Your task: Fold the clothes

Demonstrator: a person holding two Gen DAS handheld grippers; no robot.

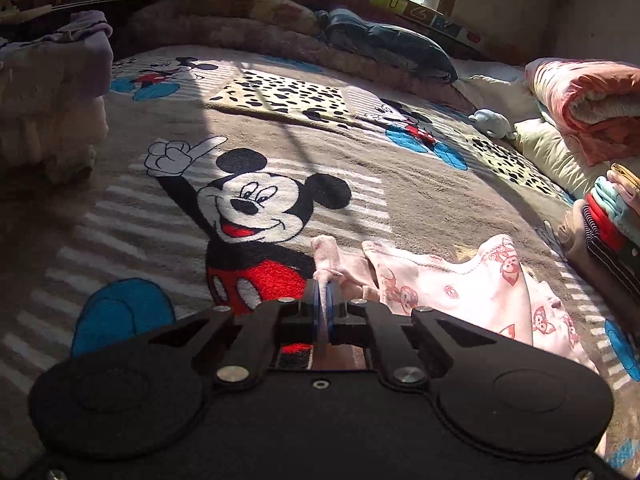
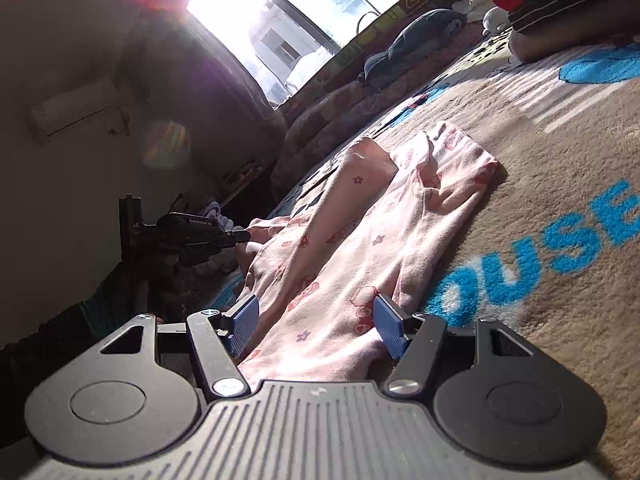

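Low, left gripper [image 1: 323, 280] pinching pink garment [image 1: 452, 284]

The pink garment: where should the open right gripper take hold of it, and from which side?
Grip the near hem of the pink garment, which lies flat between the open right gripper pads. Come in low over the blanket; the left gripper already pinches the far edge.

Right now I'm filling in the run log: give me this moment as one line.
left tongs: shut on pink garment | right tongs: open over its near edge | garment: spread on blanket
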